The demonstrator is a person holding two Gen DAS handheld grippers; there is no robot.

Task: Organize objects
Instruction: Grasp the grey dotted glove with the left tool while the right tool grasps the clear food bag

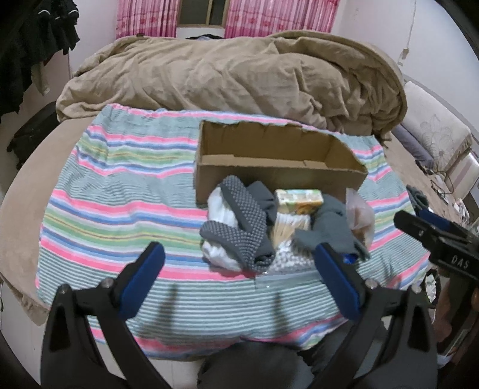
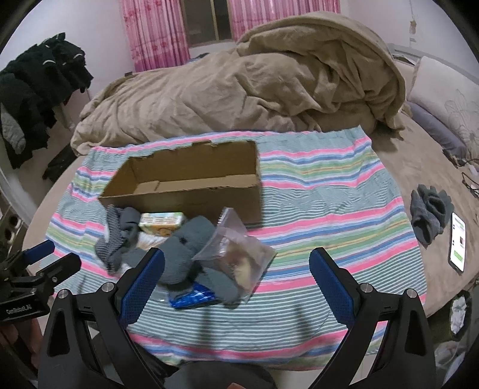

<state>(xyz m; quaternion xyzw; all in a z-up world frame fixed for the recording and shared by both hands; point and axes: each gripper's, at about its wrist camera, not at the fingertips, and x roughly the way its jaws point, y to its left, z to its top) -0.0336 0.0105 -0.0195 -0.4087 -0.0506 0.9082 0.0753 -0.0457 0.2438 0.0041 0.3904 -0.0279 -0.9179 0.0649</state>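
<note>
An empty cardboard box stands on a striped cloth on the bed. In front of it lies a pile: dotted grey socks, plain grey socks, a small green-yellow carton, a clear plastic bag, a pack of cotton swabs and a blue packet. My left gripper is open and empty just before the pile. My right gripper is open and empty, its jaws astride the bag and socks.
A rumpled tan blanket fills the back of the bed. Another grey sock pair and a phone lie on the bed at right. Dark clothes hang at left. Pink curtains hang behind.
</note>
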